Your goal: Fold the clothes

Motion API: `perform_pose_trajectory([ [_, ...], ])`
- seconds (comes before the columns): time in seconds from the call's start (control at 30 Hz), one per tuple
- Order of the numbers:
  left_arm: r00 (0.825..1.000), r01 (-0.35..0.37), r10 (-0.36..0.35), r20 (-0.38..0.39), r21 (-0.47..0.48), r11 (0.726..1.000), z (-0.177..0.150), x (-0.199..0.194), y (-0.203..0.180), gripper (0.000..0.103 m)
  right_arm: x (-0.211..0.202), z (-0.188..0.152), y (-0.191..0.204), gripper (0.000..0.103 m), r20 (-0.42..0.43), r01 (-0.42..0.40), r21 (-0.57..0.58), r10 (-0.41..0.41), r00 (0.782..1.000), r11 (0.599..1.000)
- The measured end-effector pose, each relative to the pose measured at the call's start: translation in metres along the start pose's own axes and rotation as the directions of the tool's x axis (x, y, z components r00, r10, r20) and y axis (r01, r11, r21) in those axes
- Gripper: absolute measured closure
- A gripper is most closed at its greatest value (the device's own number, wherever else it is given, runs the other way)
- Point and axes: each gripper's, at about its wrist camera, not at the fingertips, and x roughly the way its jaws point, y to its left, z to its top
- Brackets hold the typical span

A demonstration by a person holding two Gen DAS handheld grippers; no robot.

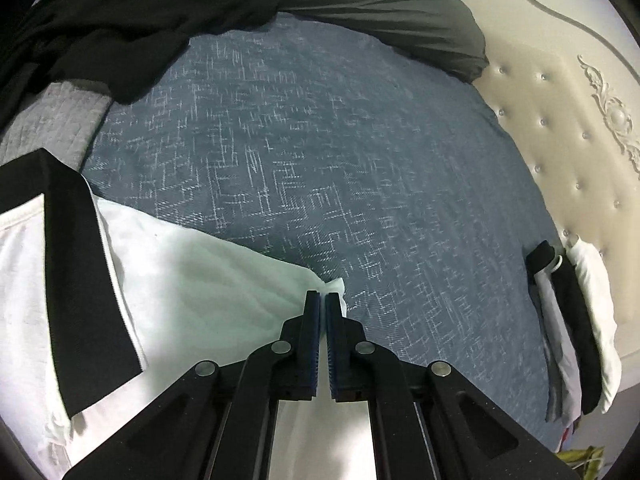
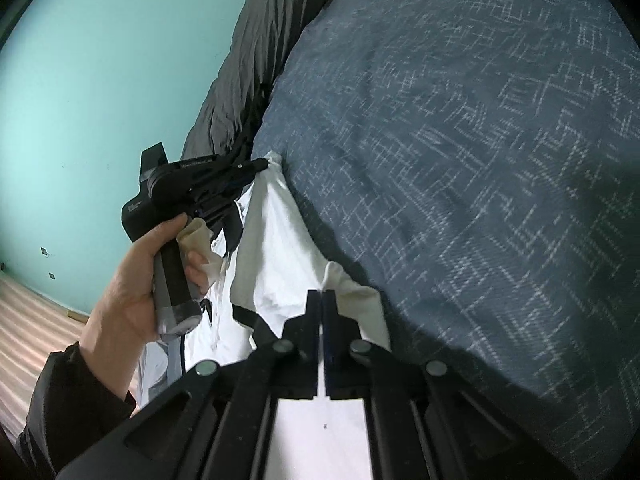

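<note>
Lying on near edge of blue bedspread [image 1: 320, 152], white garment [image 1: 192, 264] with black band; left gripper [image 1: 322, 300] and right gripper [image 2: 322, 296] each clamped tight on one corner. Far: grey duvet [image 1: 360, 4], black clothes [image 1: 100, 40]. Right: folded pile [image 1: 572, 320] beside headboard [image 1: 560, 120].

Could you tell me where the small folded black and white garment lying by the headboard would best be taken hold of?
Probably at the near end of the folded black and white garment, coming in over the blue bedspread. It lies flat along the mattress edge, tight against the tufted headboard, so only the bedspread side looks open for tongs.
</note>
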Motion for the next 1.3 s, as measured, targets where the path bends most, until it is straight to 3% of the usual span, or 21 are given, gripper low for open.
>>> perform_pose_trajectory([
  [0.23, 1.000, -0.013, 0.013, -0.001, 0.021, 1.000, -0.001, -0.007, -0.002, 0.100, 0.001, -0.005, 0.003, 0.102, -0.014, -0.015, 0.014, 0.016, 1.000, 1.000],
  [0.33, 1.000, -0.022, 0.021, 0.014, 0.031, 0.999, -0.001, -0.016, -0.002, 0.095, 0.000, -0.004, 0.005, 0.101, -0.011, -0.031, 0.028, 0.031, 0.999, 0.999],
  [0.43, 0.999, -0.028, 0.028, 0.019, 0.040, 0.999, -0.002, -0.029, 0.001, 0.081, -0.003, -0.003, 0.002, 0.099, -0.006, -0.039, 0.056, 0.040, 0.999, 0.998],
  [0.53, 0.999, -0.049, 0.049, 0.003, 0.060, 0.997, -0.011, -0.042, 0.004, 0.080, -0.006, -0.002, 0.000, 0.098, -0.007, -0.046, 0.078, 0.047, 0.999, 0.996],
  [0.77, 0.999, -0.040, 0.042, -0.029, 0.082, 0.996, -0.060, -0.073, 0.016, 0.079, -0.027, 0.009, -0.006, 0.096, 0.047, -0.051, 0.118, 0.046, 0.998, 0.992],
  [0.9, 1.000, -0.008, 0.009, -0.016, 0.043, 0.999, -0.091, -0.090, 0.023, 0.075, -0.035, 0.015, -0.014, 0.082, 0.067, -0.055, 0.149, 0.045, 0.997, 0.987],
  [1.07, 1.000, -0.010, 0.010, 0.001, -0.003, 1.000, -0.126, -0.108, 0.028, 0.059, -0.035, 0.013, -0.012, 0.082, 0.057, -0.063, 0.154, 0.055, 0.997, 0.986],
  [1.3, 0.999, 0.033, -0.034, -0.034, -0.053, 0.998, -0.160, -0.096, 0.031, 0.059, -0.036, 0.014, -0.009, 0.082, 0.063, -0.050, 0.155, 0.040, 0.997, 0.987],
])
